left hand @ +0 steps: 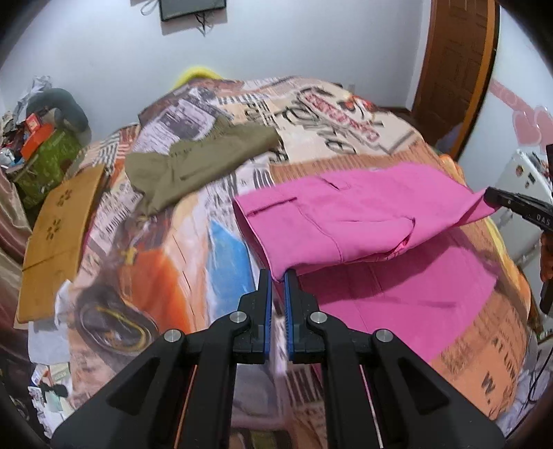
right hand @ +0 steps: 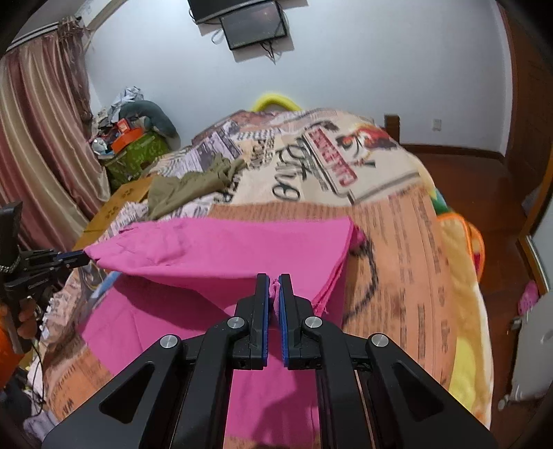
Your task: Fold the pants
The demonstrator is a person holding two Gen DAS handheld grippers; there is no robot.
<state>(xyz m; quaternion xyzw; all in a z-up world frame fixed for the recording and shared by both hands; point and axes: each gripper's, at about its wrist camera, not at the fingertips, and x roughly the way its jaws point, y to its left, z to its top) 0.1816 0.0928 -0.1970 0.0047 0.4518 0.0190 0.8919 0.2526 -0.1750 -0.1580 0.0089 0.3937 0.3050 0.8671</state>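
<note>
Bright pink cotton pants: lower layer partly hidden under the lifted upper half, near end cut off behind the black left hand-held gripper. Right hand-held gripper: in the left wrist view only a black tip at the right edge, rest cut off. Printed newspaper-pattern bedspread: lettering smeared by blur, unreadable. Yellow rounded object behind the bed: mostly hidden. Dark wall-mounted screen: top cropped by the frame. Cluttered pile by the striped curtain: items too small to tell.
</note>
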